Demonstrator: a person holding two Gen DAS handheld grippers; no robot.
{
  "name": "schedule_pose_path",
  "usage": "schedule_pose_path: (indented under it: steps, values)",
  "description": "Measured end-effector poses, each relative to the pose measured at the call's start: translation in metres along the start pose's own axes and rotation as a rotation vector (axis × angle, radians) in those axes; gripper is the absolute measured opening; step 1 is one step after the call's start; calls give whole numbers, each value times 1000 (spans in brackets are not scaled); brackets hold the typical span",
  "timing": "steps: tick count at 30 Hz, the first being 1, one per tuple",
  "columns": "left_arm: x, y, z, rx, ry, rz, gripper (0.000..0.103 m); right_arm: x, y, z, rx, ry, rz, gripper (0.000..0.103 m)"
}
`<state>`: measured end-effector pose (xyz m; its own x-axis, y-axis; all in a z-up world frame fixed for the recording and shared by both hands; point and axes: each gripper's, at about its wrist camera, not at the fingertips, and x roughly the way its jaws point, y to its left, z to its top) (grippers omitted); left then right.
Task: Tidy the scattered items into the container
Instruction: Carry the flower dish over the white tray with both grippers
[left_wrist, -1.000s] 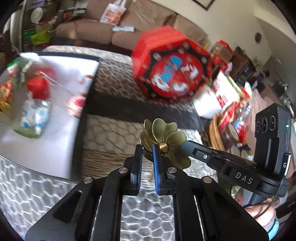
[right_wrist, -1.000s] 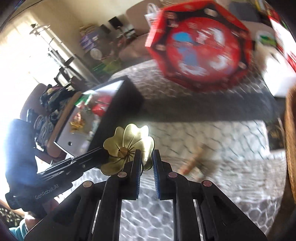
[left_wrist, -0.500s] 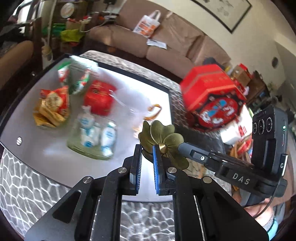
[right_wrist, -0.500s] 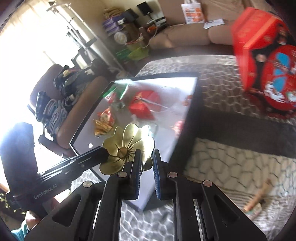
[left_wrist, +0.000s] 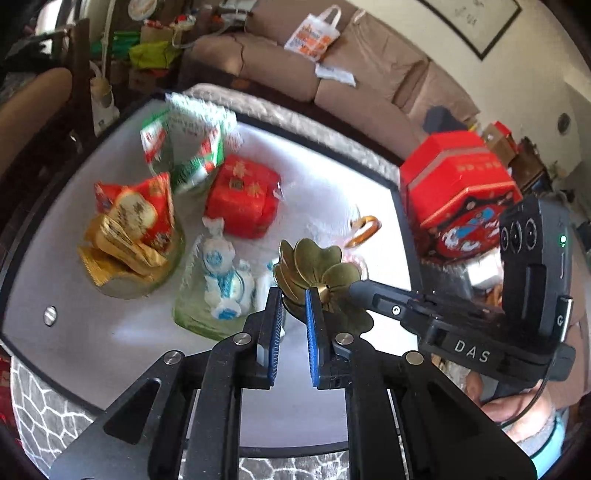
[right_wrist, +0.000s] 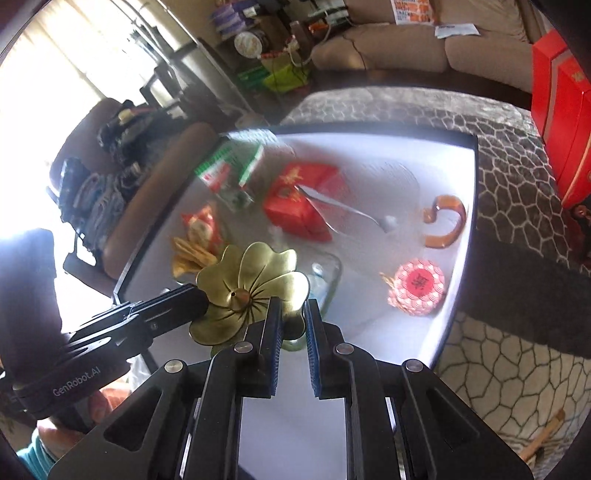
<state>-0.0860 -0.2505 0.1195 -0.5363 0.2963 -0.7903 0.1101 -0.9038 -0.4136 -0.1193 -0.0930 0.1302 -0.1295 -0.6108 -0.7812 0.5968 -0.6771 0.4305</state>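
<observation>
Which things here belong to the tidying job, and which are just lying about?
Job: brass flower dish, red packet, snack packets, round red ornament.
Lying about: sofa, orange-and-white bag, framed picture.

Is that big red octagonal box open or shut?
Shut, as far as shows. The red box stands tipped on edge beside the table with its lid seated; the right view shows only one edge of it.
</observation>
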Motion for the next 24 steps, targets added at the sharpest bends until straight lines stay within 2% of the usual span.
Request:
schedule_pose_path:
  steps: [5, 10, 16, 24]
  values:
    - [16, 4, -8, -17, 58, -1, 14, 2, 0, -1, -31, 36, -37, 10]
    - [18, 10, -13, -24, 66, 6, 14, 10, 8, -1, -76, 79, -71, 10]
    - [14, 21, -9, -22, 67, 33, 13, 26, 15, -1, -80, 104, -70, 10]
    - [10, 37, 4, -11, 71, 81, 15, 44, 34, 18, -107, 126, -72, 10]
